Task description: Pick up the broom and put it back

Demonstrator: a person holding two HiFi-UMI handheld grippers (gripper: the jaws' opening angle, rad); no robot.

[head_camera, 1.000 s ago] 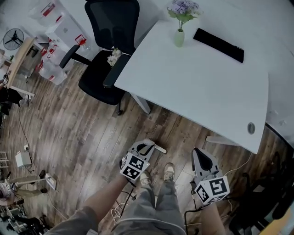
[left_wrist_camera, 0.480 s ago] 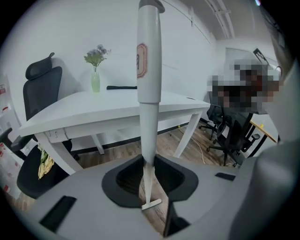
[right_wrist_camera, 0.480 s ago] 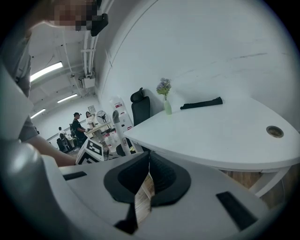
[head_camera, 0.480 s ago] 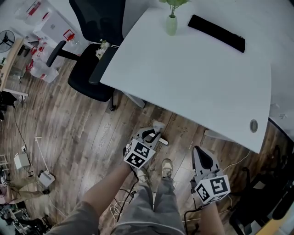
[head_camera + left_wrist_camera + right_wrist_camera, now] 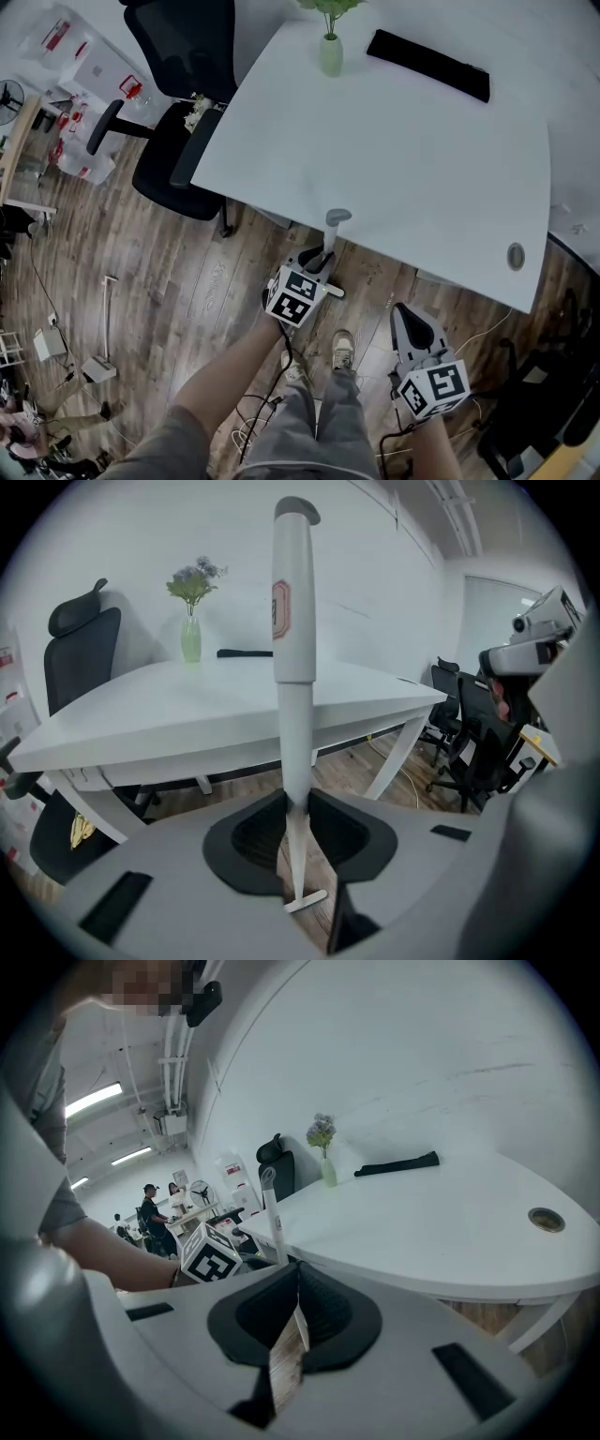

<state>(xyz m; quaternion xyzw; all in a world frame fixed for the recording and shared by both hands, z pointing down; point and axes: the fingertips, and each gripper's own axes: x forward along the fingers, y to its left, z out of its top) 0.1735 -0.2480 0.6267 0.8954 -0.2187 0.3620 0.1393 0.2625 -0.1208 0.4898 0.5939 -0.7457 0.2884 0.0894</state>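
Note:
The broom is a white pole with a grey cap (image 5: 336, 218). It stands upright just in front of the white table's near edge. My left gripper (image 5: 322, 261) is shut on the pole. In the left gripper view the broom handle (image 5: 292, 621) rises straight up from between the jaws, and its thin lower end (image 5: 298, 874) shows below them. My right gripper (image 5: 409, 317) hangs lower right over the wood floor, jaws closed together with nothing in them. In the right gripper view my right gripper (image 5: 294, 1274) faces the table, with the broom pole (image 5: 273, 1215) at the left.
The white table (image 5: 394, 159) carries a vase of flowers (image 5: 330, 49) and a black bar (image 5: 427, 64). A black office chair (image 5: 173, 141) stands at its left. A white long-handled tool (image 5: 103, 323) lies on the floor at far left. Cables run by the person's feet (image 5: 344, 349).
My left gripper has carried the broom up the picture to the table's edge, so the grey cap now overlaps the tabletop. The right gripper has barely moved.

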